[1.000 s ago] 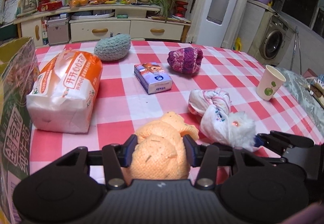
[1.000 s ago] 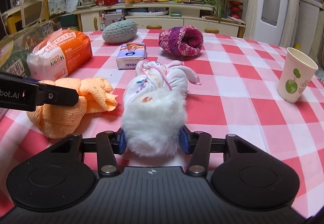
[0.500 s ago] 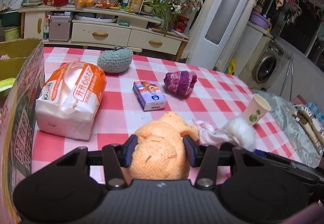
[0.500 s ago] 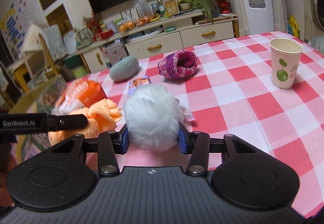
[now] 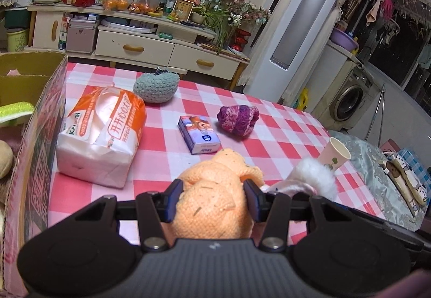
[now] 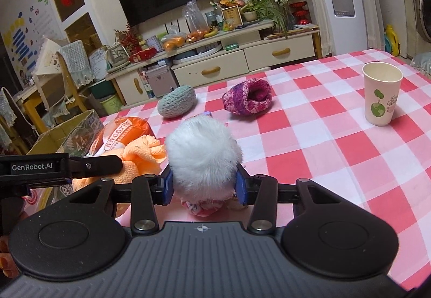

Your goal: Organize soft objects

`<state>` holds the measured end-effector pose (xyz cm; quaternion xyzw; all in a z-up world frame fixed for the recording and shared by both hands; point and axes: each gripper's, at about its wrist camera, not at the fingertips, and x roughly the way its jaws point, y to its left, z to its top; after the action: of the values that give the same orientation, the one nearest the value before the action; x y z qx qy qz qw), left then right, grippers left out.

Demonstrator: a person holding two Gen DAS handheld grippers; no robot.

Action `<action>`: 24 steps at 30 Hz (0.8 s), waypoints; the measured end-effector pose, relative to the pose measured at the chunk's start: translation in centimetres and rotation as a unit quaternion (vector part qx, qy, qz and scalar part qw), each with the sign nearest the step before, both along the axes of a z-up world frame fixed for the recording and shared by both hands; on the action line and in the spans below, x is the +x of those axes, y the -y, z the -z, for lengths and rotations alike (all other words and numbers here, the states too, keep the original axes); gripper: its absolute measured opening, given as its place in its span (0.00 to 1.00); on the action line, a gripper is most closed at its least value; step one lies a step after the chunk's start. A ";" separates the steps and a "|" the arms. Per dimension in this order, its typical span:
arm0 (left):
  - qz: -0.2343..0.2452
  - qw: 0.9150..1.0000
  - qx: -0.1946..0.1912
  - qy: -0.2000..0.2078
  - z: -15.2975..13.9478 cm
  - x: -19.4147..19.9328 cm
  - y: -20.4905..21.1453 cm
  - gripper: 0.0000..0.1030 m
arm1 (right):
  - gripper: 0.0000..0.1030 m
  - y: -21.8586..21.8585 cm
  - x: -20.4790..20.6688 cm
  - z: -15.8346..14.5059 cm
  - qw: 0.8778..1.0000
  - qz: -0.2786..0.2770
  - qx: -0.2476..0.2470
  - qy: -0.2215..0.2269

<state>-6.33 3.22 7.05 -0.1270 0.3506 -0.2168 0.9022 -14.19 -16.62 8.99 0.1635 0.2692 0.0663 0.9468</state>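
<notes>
While the left gripper (image 5: 212, 199) has its fingers (image 5: 172, 199) clamped on a crumpled orange knitted cloth (image 5: 215, 206), the right gripper (image 6: 204, 187) has its blue-padded fingers (image 6: 167, 187) pressed against the two sides of a fluffy white soft toy with a pink patterned cloth body (image 6: 203, 158). The right fingers have just been closing further, with the toy squeezed between them. Both bundles are held above the counter covered in a red-and-white checked cloth (image 6: 336, 152), and the two grippers sit close side by side: in the right wrist view the left gripper's black arm reaches in from the left of the fingers, with the orange cloth just beside the white fur.

Ahead of the left fingers and a little to their left lies a large orange-and-white plastic pack of tissues (image 5: 102, 133). Straight ahead lies a small blue-and-white tissue packet (image 5: 198, 134), with a purple crocheted pouch (image 5: 238, 121) to its right and a grey-green crocheted pouch (image 5: 156, 87) farther off. Far to the left of the left fingers stands an open cardboard box (image 5: 43, 152) with soft items inside. Ahead of the right fingers and well to their right, a white paper cup with a green print (image 6: 381, 97) stands upright on the counter.
</notes>
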 end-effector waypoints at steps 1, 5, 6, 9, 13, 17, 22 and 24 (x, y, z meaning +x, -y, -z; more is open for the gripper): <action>0.001 1.000 0.000 -0.002 0.1 0.0 0.0 0.47 | 0.53 0.0 0.0 0.0 1.000 -0.002 0.000 -0.001; 0.002 1.000 0.004 -0.004 0.2 -0.1 0.0 0.47 | 0.53 -0.2 0.4 0.5 1.000 0.004 -0.010 -0.003; 0.001 1.000 0.004 -0.004 0.2 -0.1 -0.1 0.47 | 0.53 -0.1 0.6 0.7 1.000 0.009 -0.020 -0.006; -0.005 1.000 0.006 -0.003 0.2 0.1 -0.3 0.47 | 0.54 0.0 0.9 2.6 0.997 0.026 -0.060 -0.032; -0.003 1.000 0.009 -0.006 0.4 0.2 -0.1 0.47 | 0.59 0.6 1.5 5.1 0.992 0.038 -0.088 -0.079; -0.002 1.000 0.013 -0.008 0.5 0.1 0.0 0.47 | 0.90 0.9 1.7 5.9 0.991 0.033 -0.094 -0.091; -0.005 1.000 0.015 -0.009 0.6 0.2 0.0 0.47 | 0.94 -0.1 1.7 6.2 0.988 0.022 -0.130 -0.081; -0.005 1.000 0.015 -0.009 0.6 0.2 -0.1 0.47 | 0.95 -0.1 2.1 6.2 0.986 0.024 -0.146 -0.079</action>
<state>-6.15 3.27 6.45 -0.1167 0.3614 -0.2062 0.9018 -12.05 -16.50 2.77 0.0343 0.3461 -0.0092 0.9375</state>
